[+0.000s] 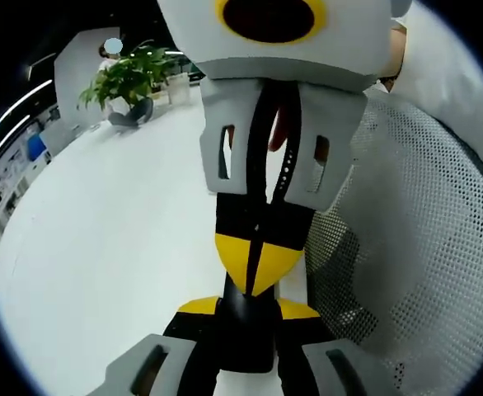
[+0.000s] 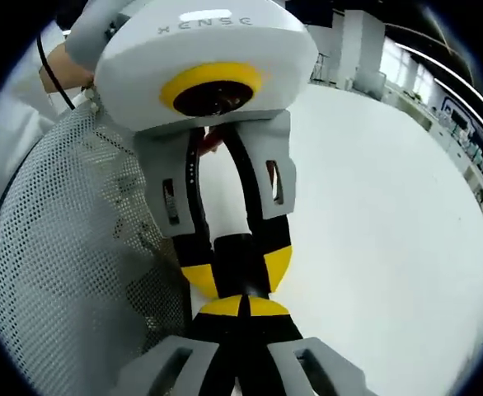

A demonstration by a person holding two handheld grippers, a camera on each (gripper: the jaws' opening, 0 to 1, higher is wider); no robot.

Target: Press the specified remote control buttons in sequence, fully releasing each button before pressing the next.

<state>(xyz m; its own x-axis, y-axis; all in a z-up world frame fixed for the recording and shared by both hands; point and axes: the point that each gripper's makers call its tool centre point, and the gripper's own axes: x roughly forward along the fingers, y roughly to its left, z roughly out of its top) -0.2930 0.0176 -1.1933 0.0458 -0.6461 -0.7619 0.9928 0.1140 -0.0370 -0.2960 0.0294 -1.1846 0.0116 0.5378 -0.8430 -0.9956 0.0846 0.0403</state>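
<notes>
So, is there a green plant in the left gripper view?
Yes, a leafy green plant stands at the upper left, at the far edge of the white surface.

Each camera looked along its own tongs straight at the other, very close, so the two views faced one another. Both took in the plain white desk (image 1: 110, 247) and the grey perforated mesh chair back (image 2: 68, 247); the left gripper view also faced a leafy green potted plant (image 1: 130, 78).
</notes>
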